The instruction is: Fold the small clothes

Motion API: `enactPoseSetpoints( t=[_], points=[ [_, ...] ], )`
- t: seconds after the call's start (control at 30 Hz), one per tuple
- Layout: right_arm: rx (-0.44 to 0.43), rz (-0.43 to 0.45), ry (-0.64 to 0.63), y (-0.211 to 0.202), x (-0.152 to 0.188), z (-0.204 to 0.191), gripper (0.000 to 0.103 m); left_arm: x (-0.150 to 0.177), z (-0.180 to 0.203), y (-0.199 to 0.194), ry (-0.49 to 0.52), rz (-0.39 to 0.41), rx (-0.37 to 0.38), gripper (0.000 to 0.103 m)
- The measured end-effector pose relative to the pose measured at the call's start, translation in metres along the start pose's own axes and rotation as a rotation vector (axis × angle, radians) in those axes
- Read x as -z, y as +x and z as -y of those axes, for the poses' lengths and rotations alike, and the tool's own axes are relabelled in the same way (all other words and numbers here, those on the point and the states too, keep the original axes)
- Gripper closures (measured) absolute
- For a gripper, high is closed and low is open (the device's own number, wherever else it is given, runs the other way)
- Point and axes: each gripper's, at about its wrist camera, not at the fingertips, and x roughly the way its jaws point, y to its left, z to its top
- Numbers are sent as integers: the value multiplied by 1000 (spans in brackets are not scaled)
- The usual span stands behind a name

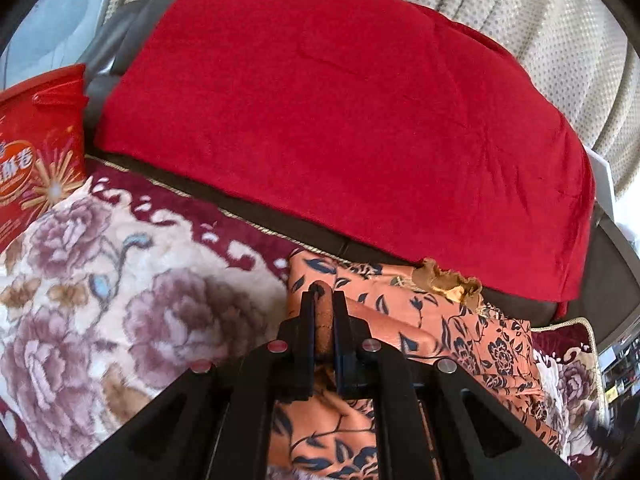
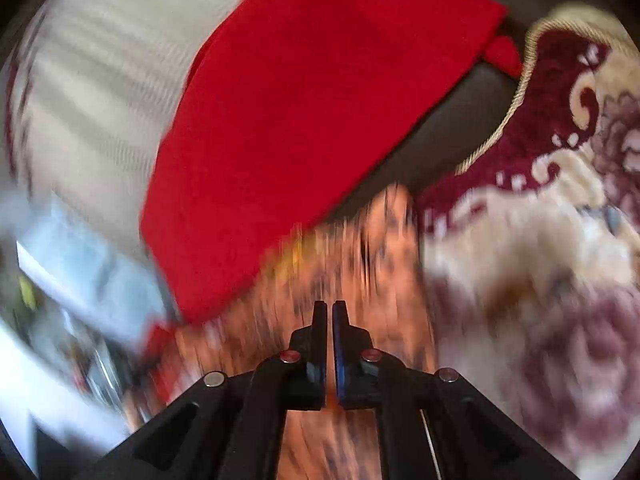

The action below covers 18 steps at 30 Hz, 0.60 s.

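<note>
An orange garment with a dark floral print [image 1: 440, 320] lies crumpled on a plush floral blanket [image 1: 100, 280]. My left gripper [image 1: 322, 292] is shut on a rolled fold of this garment, and the cloth bulges up between its fingers. The right wrist view is blurred by motion. There the same orange garment [image 2: 360, 248] streaks beneath my right gripper [image 2: 329, 306]. Its jaws stand pressed together, and I see no cloth pinched at the tips.
A bright red blanket [image 1: 340, 120] drapes over a dark sofa back [image 1: 312, 236] just behind the garment. A red printed bag [image 1: 36, 152] stands at the left. Cream curtains [image 1: 540, 20] hang behind. The floral blanket [image 2: 540, 280] spreads to the right in the right wrist view.
</note>
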Motion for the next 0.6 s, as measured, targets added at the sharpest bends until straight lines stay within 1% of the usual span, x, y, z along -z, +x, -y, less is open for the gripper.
enactPoseSetpoints(
  t=[0.03,0.07,0.1,0.13,0.17,0.2,0.23,0.27,0.3,0.37,0.43,0.47,0.5,0.53,0.57,0.6],
  points=[
    [12,-22,-21,-7,15,-4,98,1,-1,-3,-7,-1,5,96],
    [5,-55,-24,-17,36,-6,98,1,-1,-7,-4,1,8,96],
    [-22,-96,0,-25,56,-6,96,2,0,-11,3,4,5,96],
    [-47,-131,39,-32,77,-5,91,4,1,-13,10,4,3,96],
    [-67,-151,71,-36,90,0,61,6,1,-15,13,2,3,96],
    [-96,-178,112,-37,108,0,8,9,3,-18,18,-1,2,96],
    [-117,-183,136,-36,122,1,0,11,4,-20,22,0,-6,96],
    [-130,-158,158,-34,134,1,0,12,3,-24,21,-3,-11,96],
    [-143,-151,183,-32,144,2,0,14,2,-27,13,-6,-9,96],
    [-158,-167,228,-22,158,5,1,17,0,-33,10,-7,-12,96],
    [-150,-185,291,-5,166,14,19,20,0,-38,16,-11,-15,96],
    [-168,-198,316,4,168,16,40,22,0,-40,20,-13,-16,96],
    [-177,-201,327,9,167,16,55,23,1,-42,23,-14,-18,96],
    [-166,-211,340,15,169,17,58,24,1,-44,26,-15,-19,96],
    [-158,-229,356,23,171,18,58,25,1,-44,27,-18,-19,96],
    [-180,-253,378,30,176,19,58,26,1,-45,27,-20,-20,96]
  ],
)
